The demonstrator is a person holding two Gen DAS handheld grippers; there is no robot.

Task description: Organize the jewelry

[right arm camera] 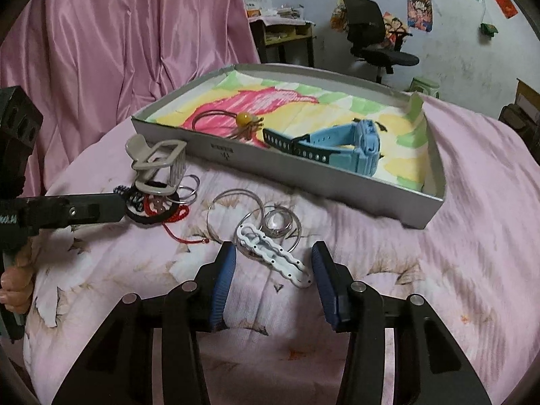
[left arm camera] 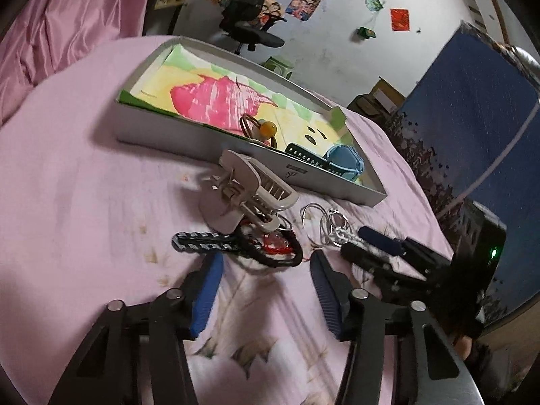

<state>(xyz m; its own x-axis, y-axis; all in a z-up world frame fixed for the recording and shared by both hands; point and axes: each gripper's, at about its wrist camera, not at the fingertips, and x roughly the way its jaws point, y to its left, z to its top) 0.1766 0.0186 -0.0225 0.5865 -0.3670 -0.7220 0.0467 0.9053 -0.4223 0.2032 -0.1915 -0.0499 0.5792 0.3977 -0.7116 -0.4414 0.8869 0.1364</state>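
Left wrist view: the left gripper (left arm camera: 266, 287) hovers low over the pink floral bedspread (left arm camera: 84, 175), its blue-padded fingers (left arm camera: 207, 290) spread wide and holding nothing. Just beyond them lies a tangle: a black-and-white braided cord bracelet (left arm camera: 202, 242), a red string bracelet (left arm camera: 276, 244), and a beige plastic claw hair clip (left arm camera: 249, 185) resting on top. Farther off sits the shallow grey cardboard tray (left arm camera: 189, 141) with a colourful paper lining. The right gripper's fingers enter at the right, near the thin silver wire hoops (left arm camera: 317, 216).

Right wrist view: the right gripper (right arm camera: 273, 270) is likewise wide open and empty, straddling a white perforated rubber strap (right arm camera: 276, 256) that overlaps the hoops and a clear ring (right arm camera: 276, 224). Already in the tray: a light-blue watch with dark strap (right arm camera: 357, 148) and a brown elastic tie with an amber bead (right arm camera: 236, 121).

Risk, as judged: both piles are entangled. Closing on one piece may drag its neighbours, snag the string, or drop hoops onto the soft, uneven bedspread. The two grippers work near each other, so collision is possible.
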